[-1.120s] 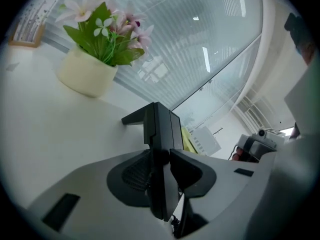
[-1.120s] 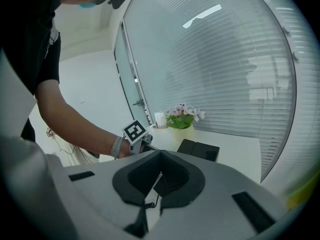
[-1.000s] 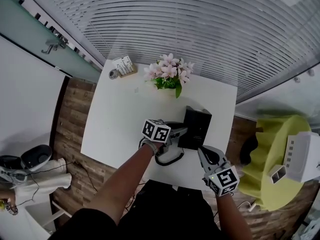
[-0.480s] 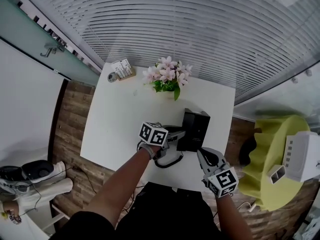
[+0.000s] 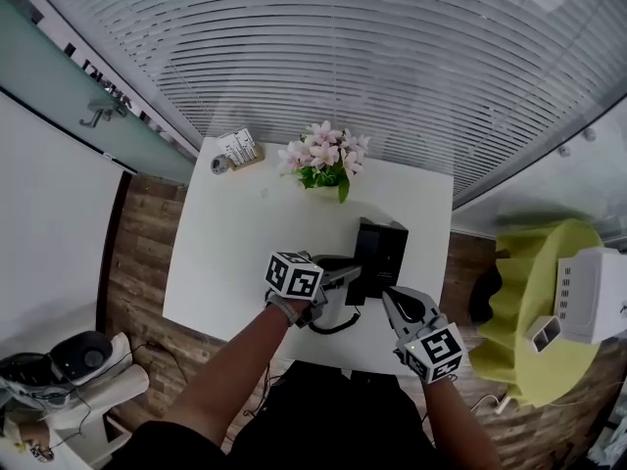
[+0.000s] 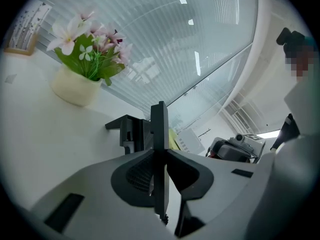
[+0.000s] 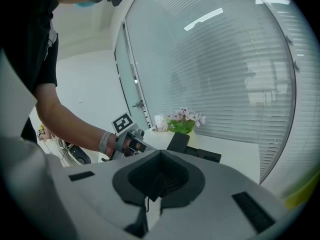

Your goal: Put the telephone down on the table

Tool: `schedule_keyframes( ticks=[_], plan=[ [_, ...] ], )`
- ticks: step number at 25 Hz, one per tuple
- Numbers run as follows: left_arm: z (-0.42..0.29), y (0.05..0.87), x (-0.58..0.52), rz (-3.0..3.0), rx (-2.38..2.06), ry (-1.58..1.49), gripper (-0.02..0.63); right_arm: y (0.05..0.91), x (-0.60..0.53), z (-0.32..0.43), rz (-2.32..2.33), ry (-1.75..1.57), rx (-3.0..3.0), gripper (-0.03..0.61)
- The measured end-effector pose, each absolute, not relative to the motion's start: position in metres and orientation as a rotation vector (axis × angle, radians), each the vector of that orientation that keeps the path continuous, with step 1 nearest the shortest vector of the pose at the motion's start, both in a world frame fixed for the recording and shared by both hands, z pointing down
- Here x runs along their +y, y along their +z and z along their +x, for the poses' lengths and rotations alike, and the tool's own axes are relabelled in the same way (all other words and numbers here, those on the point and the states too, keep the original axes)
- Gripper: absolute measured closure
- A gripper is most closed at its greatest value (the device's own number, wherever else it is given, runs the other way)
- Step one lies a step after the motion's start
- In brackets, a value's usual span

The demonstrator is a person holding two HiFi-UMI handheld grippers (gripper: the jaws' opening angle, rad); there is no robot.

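The telephone handset (image 6: 159,134) is clamped in the left gripper (image 5: 339,276). Its jaws have just been closing, and the pads now press on both flat sides of the thin black handset, which stands edge-on and upright between them. That puts the handset close to the front edge of the white table (image 5: 230,253), just left of the black telephone base (image 5: 382,251). From the head view I can't tell if its lower end touches the tabletop. The dark cord (image 5: 338,323) loops out under the gripper toward the front edge.

The base sits a bit right of the table's middle, nearer the front edge than the back. In the left gripper view it shows right behind the handset.

The right gripper (image 5: 392,297) hangs over the front edge just beside the base's near right corner, angled down at the table. Its jaws are together with nothing between them, so it's empty.

Further back, a pale pot of pink flowers (image 5: 325,155) stands by the middle of the back edge. A small desk calendar (image 5: 238,147) sits at the back left corner.

Off the table there's a wood floor (image 5: 142,233) on the left. On the right is a yellow-green round table (image 5: 519,302) with a white boxy device (image 5: 593,297) on it.
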State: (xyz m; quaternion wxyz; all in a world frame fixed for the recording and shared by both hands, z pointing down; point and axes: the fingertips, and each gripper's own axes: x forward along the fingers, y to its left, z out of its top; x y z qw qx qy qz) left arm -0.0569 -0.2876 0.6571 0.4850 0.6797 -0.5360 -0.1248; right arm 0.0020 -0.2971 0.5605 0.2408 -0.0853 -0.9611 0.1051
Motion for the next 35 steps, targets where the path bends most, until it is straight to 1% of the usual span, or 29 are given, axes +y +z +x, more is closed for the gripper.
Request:
schedule_keyframes(
  ticks=[7, 15, 25, 35],
  plan=[
    [-0.055, 0.621, -0.263, 1.704, -1.313, -0.295, 0.534, 0.541, -0.275, -0.002, -0.237, 0.277, -2.668, 0.557],
    [-0.074, 0.583, -0.224, 1.725, -1.365, -0.277, 0.534, 0.518, -0.249, -0.016, -0.240, 0.235, -2.718, 0.557],
    [-0.102, 0.576, -0.168, 1.691, -1.401, -0.251, 0.534, 0.508, -0.210, -0.037, -0.259, 0.226, -2.750, 0.557],
    [-0.137, 0.592, -0.121, 1.635, -1.449, -0.228, 0.534, 0.508, -0.164, -0.077, -0.357, 0.200, -2.747, 0.557]
  ],
)
